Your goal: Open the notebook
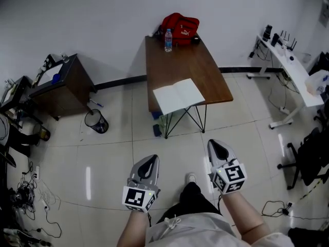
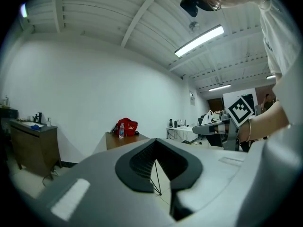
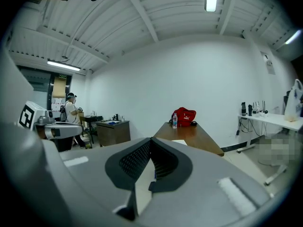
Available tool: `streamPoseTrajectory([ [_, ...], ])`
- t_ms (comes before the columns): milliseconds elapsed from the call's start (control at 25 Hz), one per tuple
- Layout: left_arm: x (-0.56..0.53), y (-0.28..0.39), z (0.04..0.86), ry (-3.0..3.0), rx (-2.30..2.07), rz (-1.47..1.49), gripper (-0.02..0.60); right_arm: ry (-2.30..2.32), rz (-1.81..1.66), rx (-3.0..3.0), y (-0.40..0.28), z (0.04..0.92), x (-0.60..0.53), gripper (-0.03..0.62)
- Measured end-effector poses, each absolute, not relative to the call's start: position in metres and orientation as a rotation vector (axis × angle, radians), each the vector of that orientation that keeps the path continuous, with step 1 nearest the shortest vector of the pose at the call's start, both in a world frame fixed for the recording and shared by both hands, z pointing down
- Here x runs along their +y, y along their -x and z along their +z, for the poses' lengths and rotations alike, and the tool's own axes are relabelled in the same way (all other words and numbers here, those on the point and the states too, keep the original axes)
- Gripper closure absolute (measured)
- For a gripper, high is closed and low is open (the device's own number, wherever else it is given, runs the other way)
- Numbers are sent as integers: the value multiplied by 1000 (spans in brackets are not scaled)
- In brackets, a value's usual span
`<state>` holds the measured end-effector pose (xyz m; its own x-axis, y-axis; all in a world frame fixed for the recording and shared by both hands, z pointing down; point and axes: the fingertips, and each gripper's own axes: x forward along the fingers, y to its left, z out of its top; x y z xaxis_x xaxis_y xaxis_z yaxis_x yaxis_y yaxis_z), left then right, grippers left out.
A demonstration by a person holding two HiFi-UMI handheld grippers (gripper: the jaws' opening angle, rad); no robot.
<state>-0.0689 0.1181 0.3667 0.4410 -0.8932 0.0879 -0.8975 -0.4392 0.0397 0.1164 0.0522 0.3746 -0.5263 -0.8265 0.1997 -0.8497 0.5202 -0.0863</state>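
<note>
Wooden table [image 1: 186,66] with notebook [image 1: 178,96], bottle [image 1: 168,40], bag [image 1: 181,27]

Ceiling tubes [image 2: 199,40] light evenly; fisheye edges darken.

Grey left tool [image 1: 152,159] and right tool [image 1: 216,144] bear black-white marker cubes [image 1: 138,197].

Head steeply down — gripper views level, sharing table [image 1: 180,66].
</note>
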Motion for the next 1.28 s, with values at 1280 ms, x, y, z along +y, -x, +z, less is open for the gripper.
streamPoseTrajectory([
  [1280,117,3,353,-2508,-1687,21,576,-1309,250,-2604,-169,384,74,589],
])
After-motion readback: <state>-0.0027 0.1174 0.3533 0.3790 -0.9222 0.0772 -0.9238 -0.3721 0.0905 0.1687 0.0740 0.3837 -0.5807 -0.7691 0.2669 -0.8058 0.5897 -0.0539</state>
